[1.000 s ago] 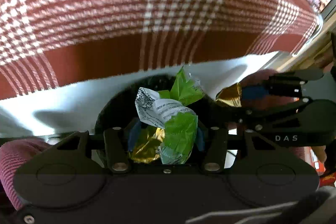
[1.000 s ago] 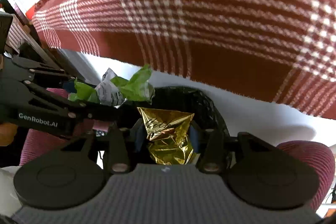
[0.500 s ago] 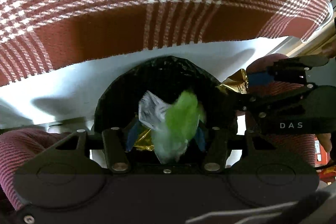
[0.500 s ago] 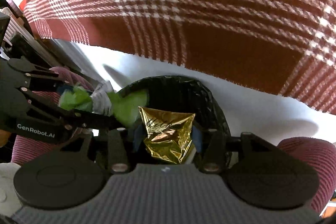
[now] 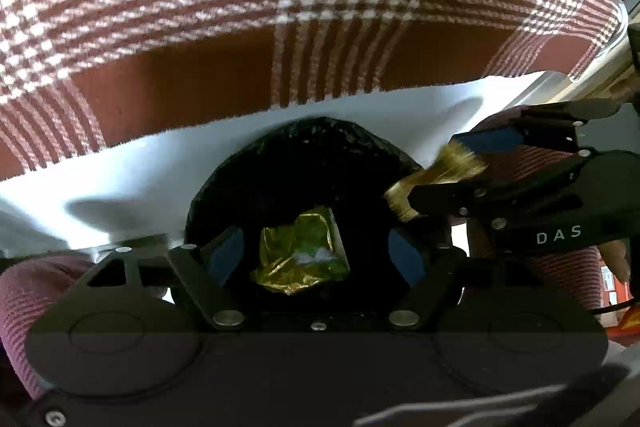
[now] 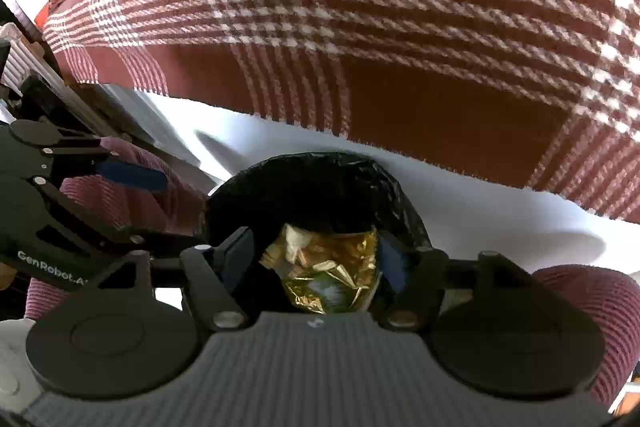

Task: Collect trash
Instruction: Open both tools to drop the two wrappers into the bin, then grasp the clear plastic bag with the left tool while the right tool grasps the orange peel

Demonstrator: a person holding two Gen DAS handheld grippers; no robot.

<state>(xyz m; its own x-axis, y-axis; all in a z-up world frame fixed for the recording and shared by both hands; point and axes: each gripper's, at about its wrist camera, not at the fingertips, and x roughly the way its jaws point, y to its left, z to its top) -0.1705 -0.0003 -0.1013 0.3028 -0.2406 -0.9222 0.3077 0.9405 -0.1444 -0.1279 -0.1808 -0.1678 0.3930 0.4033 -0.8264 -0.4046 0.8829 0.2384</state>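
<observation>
"DAS" lettering on right tongs (image 5: 436,183)

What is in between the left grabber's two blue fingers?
Seen from the left wrist, crumpled gold wrapper down in the black bin; the opening left gripper isn't touching it.

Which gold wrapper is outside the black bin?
The blurred gold wrapper between the opening right tongs, at the bin rim; the other gold wrapper lies crumpled deep inside.
</observation>
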